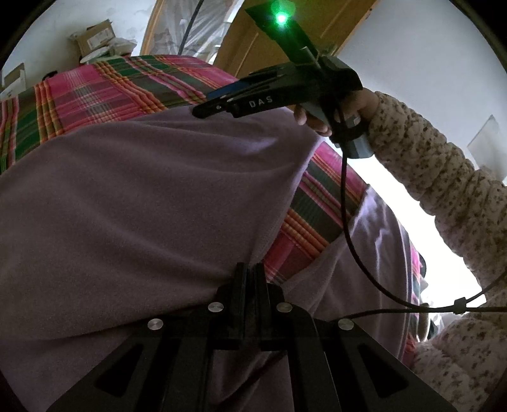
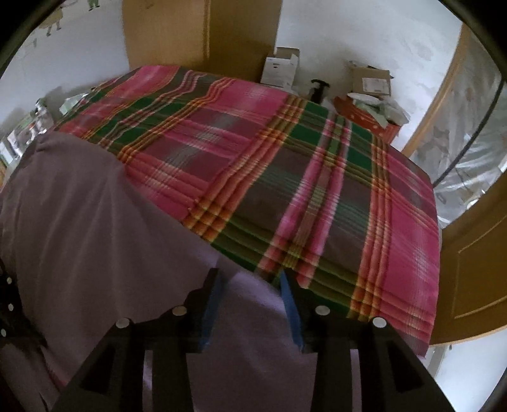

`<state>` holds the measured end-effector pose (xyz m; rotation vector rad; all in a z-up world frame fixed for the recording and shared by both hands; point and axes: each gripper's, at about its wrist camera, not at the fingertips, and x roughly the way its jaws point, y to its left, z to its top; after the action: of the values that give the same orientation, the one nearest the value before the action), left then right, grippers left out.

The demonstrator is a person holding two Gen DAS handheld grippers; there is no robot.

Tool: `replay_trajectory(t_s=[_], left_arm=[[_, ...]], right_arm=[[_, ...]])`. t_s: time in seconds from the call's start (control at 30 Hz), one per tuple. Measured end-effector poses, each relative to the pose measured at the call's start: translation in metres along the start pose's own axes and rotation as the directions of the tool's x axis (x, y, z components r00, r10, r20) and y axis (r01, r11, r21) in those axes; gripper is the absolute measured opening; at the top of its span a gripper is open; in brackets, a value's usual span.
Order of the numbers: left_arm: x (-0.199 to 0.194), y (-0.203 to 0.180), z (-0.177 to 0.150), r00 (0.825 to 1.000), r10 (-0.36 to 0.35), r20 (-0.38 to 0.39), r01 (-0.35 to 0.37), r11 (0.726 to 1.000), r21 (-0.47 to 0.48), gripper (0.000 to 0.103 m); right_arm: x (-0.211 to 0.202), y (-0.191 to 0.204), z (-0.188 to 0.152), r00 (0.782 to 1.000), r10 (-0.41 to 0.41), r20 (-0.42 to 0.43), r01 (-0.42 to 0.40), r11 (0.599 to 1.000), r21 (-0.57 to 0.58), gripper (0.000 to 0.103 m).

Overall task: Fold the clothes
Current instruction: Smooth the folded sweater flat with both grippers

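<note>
Plaid-covered bed (image 2: 285,177), lilac fleece garment (image 1: 142,196) spread over its near edge and left side, left claw (image 1: 250,279) pinched tight on a garment edge, right claw (image 2: 250,285) spread wide with lilac fabric between its blue pads (image 2: 290,304), sleeved hand (image 1: 320,117) gripping its handle.

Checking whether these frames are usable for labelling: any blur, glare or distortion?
Left wrist view: sharp; blown-out white at right edge; green light on the right tool flares; fisheye bends the plaid bedcover. Right wrist view: motion-smeared plaid, soft purple garment, dim foreground.
</note>
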<state>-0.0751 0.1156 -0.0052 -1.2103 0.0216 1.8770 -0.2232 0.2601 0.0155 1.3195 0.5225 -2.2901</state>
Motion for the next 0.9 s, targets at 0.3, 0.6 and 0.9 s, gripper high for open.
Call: replay_trajectory(t_s=[0.3, 0.6, 0.9], left_arm=[[0.003, 0.002, 0.002, 1.0, -0.005, 0.002, 0.005, 1.0, -0.001, 0.004], [0.0, 0.002, 0.002, 1.0, -0.004, 0.004, 0.004, 1.0, 0.006, 0.004], [0.001, 0.002, 0.002, 1.0, -0.003, -0.001, 0.003, 1.0, -0.004, 0.004]], right_arm=[[-0.001, 0.009, -0.003, 1.0, 0.02, 0.02, -0.02, 1.0, 0.002, 0.002], [0.009, 0.001, 0.009, 0.997, -0.072, 0.037, 0.069, 0.994, 0.08, 0.002], [0.002, -0.013, 0.006, 0.997, -0.06, 0.037, 0.053, 0.983, 0.174, 0.007]])
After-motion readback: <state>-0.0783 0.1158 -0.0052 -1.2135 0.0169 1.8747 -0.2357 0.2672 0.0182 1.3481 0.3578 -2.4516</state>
